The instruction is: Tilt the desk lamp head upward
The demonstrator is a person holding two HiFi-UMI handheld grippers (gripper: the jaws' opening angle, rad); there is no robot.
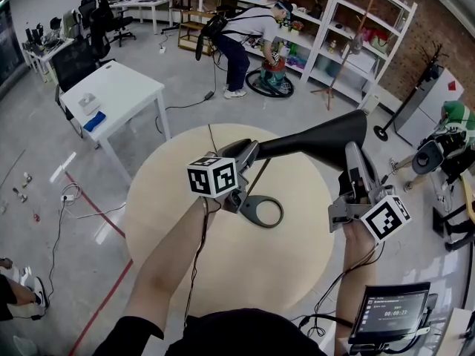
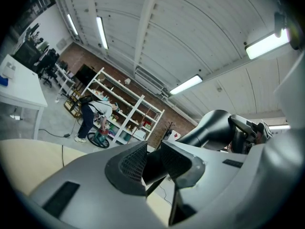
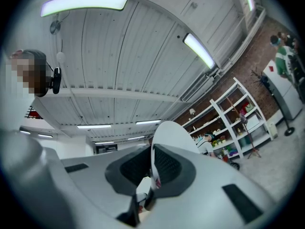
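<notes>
A black desk lamp stands on the round beige table, its ring base near the middle. Its long head stretches to the right, roughly level. My left gripper is shut on the lamp's dark neck at the head's left end; in the left gripper view the black neck fills the gap between the pads and the head rises beyond. My right gripper points up at the head's wide right end. In the right gripper view my right gripper is shut on the thin white rim of the head.
A thin cable runs off the table's far edge. A white desk stands at the left, and shelving at the back with a person bending beside it. A small screen sits at the lower right.
</notes>
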